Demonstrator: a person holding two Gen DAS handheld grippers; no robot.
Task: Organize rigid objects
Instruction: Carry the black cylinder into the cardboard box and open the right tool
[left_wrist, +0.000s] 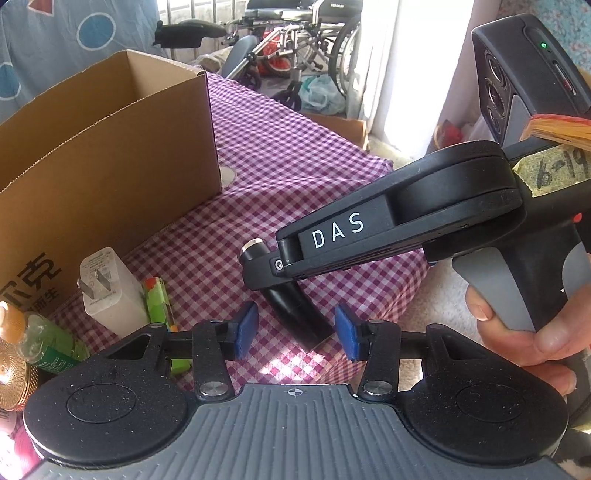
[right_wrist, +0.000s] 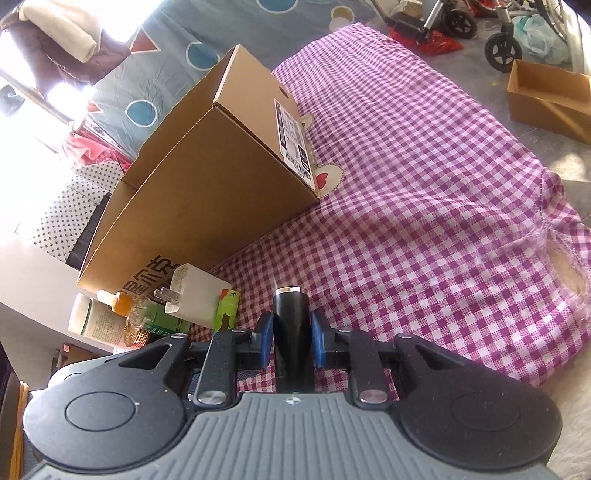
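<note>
Right gripper closed on black cylinder, jaws pressing both sides, silver tip forward, held above checkered cloth. Left gripper open, nothing between jaws (cylinder just beyond). Near left: white charger, green pack, bottles. Farther: open cardboard box. Hand gripping right handle.

L wrist cam close, angled down over checked cloth, R wrist cam likewise, both share cardboard box, white charger
</note>
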